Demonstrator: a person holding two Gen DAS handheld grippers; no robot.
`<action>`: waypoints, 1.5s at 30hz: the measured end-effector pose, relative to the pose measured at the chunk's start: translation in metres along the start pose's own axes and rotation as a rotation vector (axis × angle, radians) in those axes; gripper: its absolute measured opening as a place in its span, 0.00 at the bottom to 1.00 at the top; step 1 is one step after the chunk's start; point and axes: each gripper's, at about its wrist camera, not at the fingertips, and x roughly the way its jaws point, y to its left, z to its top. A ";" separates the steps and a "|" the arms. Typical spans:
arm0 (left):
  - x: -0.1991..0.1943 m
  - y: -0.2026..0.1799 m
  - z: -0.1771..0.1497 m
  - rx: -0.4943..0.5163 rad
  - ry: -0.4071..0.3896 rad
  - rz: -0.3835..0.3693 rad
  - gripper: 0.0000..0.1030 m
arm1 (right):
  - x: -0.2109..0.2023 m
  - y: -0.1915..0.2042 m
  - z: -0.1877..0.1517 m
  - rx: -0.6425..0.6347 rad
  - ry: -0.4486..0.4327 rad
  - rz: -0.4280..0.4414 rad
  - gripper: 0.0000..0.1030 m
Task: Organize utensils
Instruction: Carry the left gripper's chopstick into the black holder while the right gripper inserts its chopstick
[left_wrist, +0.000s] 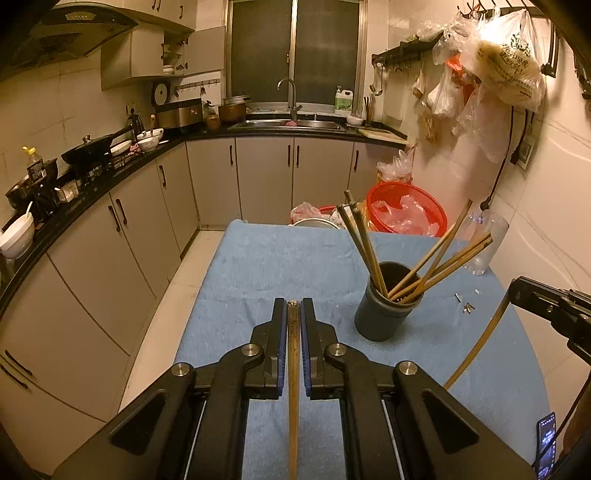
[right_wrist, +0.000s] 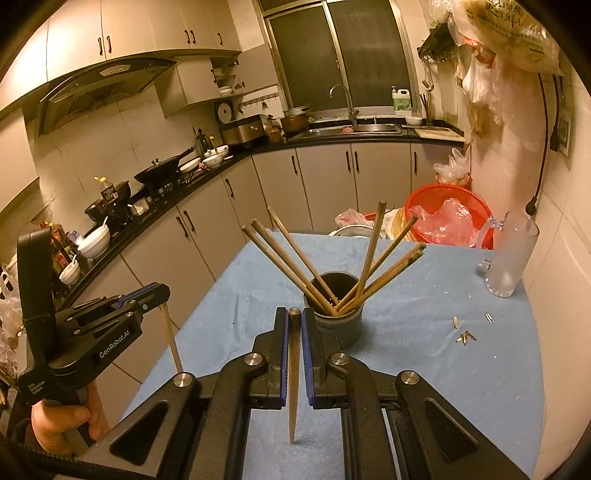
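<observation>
A dark round holder (left_wrist: 384, 310) stands on the blue cloth with several wooden chopsticks (left_wrist: 439, 264) fanning out of it; it also shows in the right wrist view (right_wrist: 338, 325). My left gripper (left_wrist: 294, 308) is shut on a chopstick (left_wrist: 293, 387) that runs back between its fingers, left of the holder. My right gripper (right_wrist: 294, 314) is shut on another chopstick (right_wrist: 293, 380), just in front of the holder. Each gripper appears in the other's view, the right one (left_wrist: 517, 290) and the left one (right_wrist: 162, 291), with its chopstick hanging down.
The blue cloth (left_wrist: 266, 266) covers a small table. A frosted glass mug (right_wrist: 511, 254) stands at the back right by the wall. Small metal bits (right_wrist: 465, 334) lie right of the holder. A red basket (right_wrist: 447, 212) sits behind the table. Kitchen counters run along the left.
</observation>
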 end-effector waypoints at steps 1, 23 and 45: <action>-0.001 0.000 0.001 0.000 -0.004 0.001 0.06 | -0.001 0.000 0.001 0.000 -0.002 0.000 0.07; -0.021 -0.002 0.012 -0.005 -0.051 -0.003 0.06 | -0.016 -0.001 0.006 -0.005 -0.029 0.002 0.07; -0.034 -0.027 0.059 -0.015 -0.103 -0.085 0.06 | -0.038 -0.002 0.036 -0.026 -0.062 -0.007 0.07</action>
